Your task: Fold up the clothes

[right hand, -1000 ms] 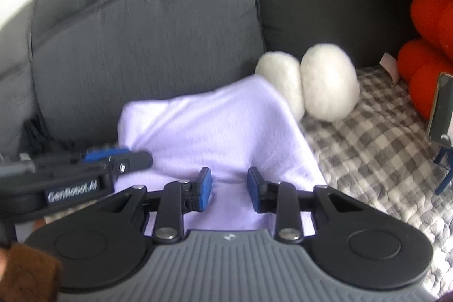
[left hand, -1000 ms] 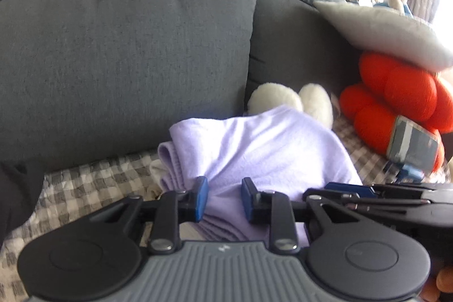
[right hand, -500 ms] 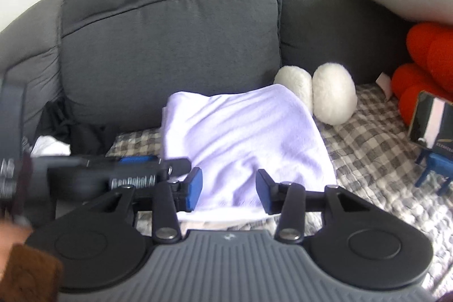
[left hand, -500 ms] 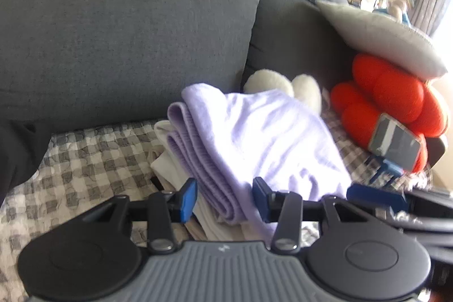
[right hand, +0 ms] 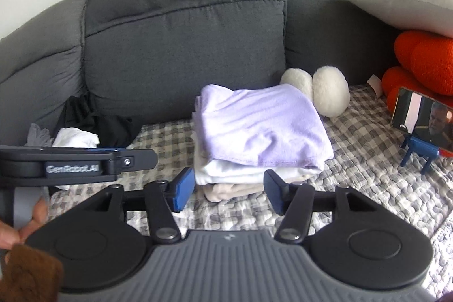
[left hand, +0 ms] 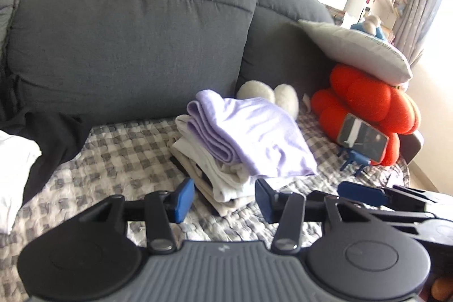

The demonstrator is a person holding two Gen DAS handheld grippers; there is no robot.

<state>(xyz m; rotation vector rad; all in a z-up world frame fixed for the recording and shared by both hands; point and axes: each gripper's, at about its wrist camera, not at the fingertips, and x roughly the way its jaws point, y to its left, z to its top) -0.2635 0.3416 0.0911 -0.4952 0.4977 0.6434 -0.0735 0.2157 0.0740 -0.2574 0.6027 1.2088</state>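
The folded lavender garment (left hand: 254, 137) is set on top of a stack of folded pale clothes (left hand: 223, 177), and the stack rests on the checked cover (left hand: 119, 157) of the grey sofa (left hand: 127, 33), near the back cushions. The lower layers of the stack are largely concealed by the lavender garment; only their folded edges are exposed at the near and left sides, and the number of items cannot be determined. A white plush item (right hand: 320, 92) is partly covered by the far corner of the lavender garment. A dark garment (left hand: 53, 132) and a white cloth (left hand: 14, 166) are cut off at the left frame edge, so their extent cannot be judged. The left gripper (left hand: 225, 201) is positioned just in front of the stack, its jaws opening, with nothing pressed between the blue pads; the stack's near corner is seen through the gap. The right gripper (right hand: 229, 190) is likewise held short of the stack, jaws opening and empty. The right gripper's body is partly cut off in the left wrist view, and the left gripper's in the right wrist view, where fingers (right hand: 36, 214) of the holding hand are visible. Bare checked cover is available left of the stack. To the right, a phone on a blue stand (right hand: 424, 120), an orange cushion (left hand: 368, 101) and a grey pillow (left hand: 359, 47) bound the free area.
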